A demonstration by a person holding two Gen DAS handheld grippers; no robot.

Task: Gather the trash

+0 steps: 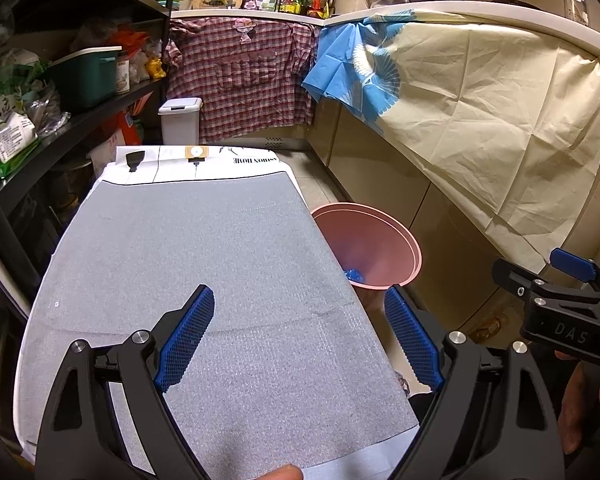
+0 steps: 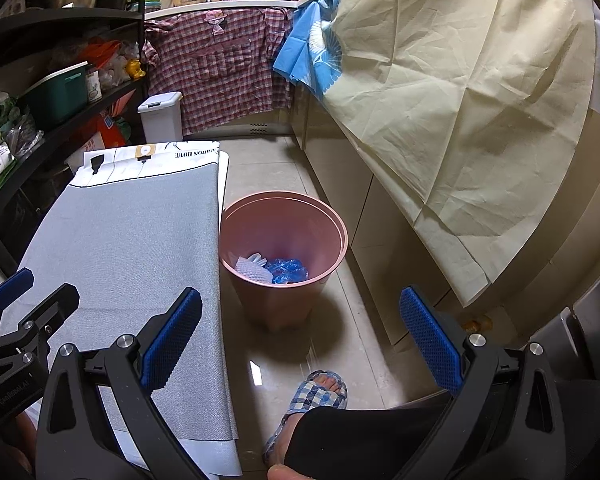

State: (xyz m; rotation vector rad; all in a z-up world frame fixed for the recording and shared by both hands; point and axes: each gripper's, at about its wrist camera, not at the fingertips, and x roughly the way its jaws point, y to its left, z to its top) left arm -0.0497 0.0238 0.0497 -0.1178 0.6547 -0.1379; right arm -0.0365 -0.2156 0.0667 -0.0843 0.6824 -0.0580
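Kitchen cabinets draped in a cream sheet [image 2: 460,100] fill the right side of both views, with a checked shirt [image 1: 244,76] hanging at the far end and dark shelves [image 1: 80,112] at upper left. Occupying the left and centre of each frame is the desk [image 1: 204,280], covered by a grey mat with nothing lying on it.

On the tiled floor just beside the desk's right edge stands the pink bin [image 2: 284,256]. From the right wrist view its inside shows fully: crumpled blue plastic [image 2: 288,270] and a white ribbed piece [image 2: 252,268] lie at the bottom. From the left wrist view the desk hides most of the bin, and only a scrap of the blue shows.

A foot in a checked slipper [image 2: 320,392] appears only in the right wrist view, lower centre.

Left tool [image 1: 300,340] hovers over the desk, jaws spread wide, holding nothing. Right tool [image 2: 300,340] hangs over the floor near the bin, likewise spread and empty.
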